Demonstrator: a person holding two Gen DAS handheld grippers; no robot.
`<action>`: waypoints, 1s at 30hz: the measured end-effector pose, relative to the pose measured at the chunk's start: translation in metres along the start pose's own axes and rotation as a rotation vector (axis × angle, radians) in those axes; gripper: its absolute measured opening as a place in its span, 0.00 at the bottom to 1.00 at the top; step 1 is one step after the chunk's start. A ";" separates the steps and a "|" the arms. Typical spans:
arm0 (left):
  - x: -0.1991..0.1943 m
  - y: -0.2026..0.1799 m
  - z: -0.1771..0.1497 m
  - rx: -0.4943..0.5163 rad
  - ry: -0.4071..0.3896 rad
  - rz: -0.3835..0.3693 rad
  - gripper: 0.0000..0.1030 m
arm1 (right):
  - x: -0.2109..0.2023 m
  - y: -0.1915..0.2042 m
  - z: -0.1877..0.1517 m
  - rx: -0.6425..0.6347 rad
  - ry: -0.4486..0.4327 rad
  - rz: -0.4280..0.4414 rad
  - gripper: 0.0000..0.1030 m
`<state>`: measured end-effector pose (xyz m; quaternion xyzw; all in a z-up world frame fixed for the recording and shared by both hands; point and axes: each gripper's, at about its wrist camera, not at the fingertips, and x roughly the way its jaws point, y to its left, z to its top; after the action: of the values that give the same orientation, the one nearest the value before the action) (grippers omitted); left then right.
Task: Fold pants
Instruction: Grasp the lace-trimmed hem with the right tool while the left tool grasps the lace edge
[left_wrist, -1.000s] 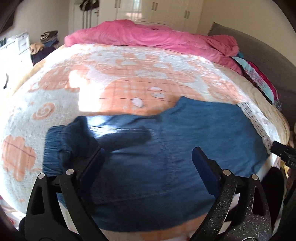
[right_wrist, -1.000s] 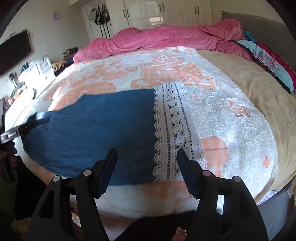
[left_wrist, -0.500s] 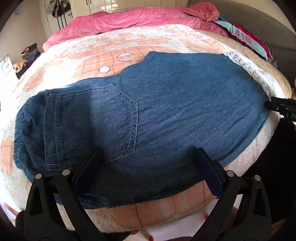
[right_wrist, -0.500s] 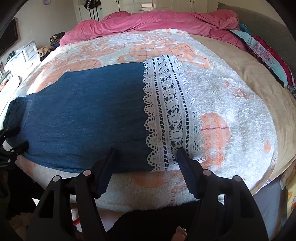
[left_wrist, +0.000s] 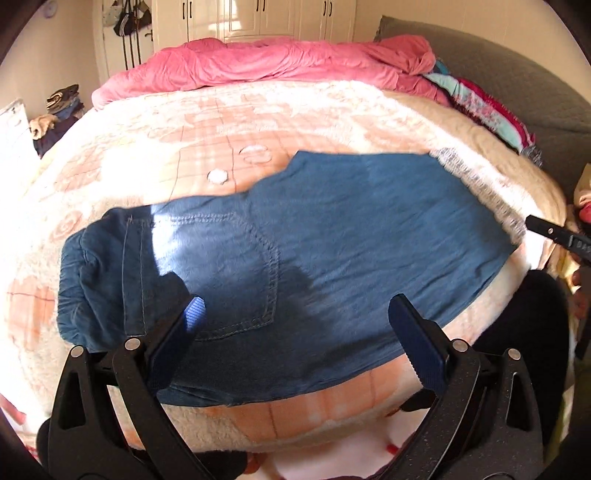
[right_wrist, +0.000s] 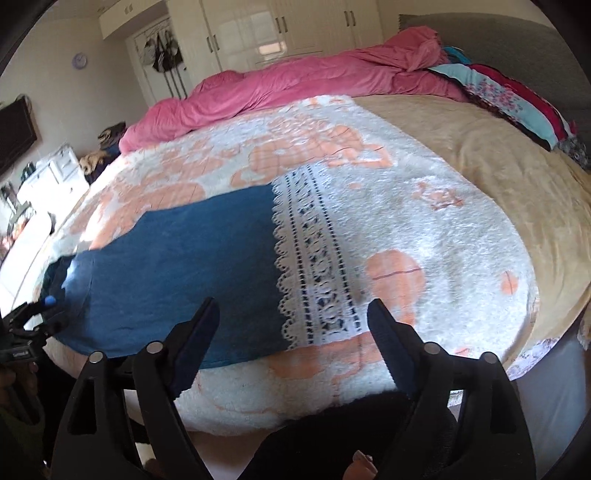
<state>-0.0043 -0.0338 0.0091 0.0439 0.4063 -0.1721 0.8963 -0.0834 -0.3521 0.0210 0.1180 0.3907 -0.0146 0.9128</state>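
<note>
The pants (left_wrist: 332, 258) lie flat across the bed (left_wrist: 110, 184), near the front edge, with the waist on the left and the white lace hem (right_wrist: 314, 266) on the right. The left tongs (left_wrist: 291, 314) hang over the back pocket (left_wrist: 229, 273), wide apart, with nothing in them. The right tongs (right_wrist: 293, 314) hang over the lace end; they have just been opening wider, and they hold nothing too. From here a few things could go wrong, I think. The blanket (right_wrist: 443, 206) under the pants is thick and fluffy, so tongs that dip too low might pinch the fluff along with the cloth, and the blanket would come up too. The pants look like two layers, so a shallow pinch might catch only the top one, and the fold would come out crooked. The lace is thin and full of holes, so a tip could snag in it. The pants also sit near the bed's edge, so a hard pull toward the person could slide them off.
</note>
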 end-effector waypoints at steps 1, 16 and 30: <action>-0.002 -0.001 0.001 -0.003 -0.004 -0.010 0.91 | -0.001 -0.004 0.000 0.018 -0.002 0.001 0.81; 0.013 -0.056 0.045 0.117 -0.018 -0.080 0.91 | 0.010 -0.018 -0.008 0.086 0.019 0.032 0.81; 0.086 -0.126 0.140 0.238 0.044 -0.174 0.91 | 0.030 -0.028 -0.005 0.168 0.037 0.044 0.81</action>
<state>0.1044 -0.2060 0.0465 0.1183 0.4049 -0.2951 0.8573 -0.0698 -0.3762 -0.0098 0.2031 0.4021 -0.0251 0.8924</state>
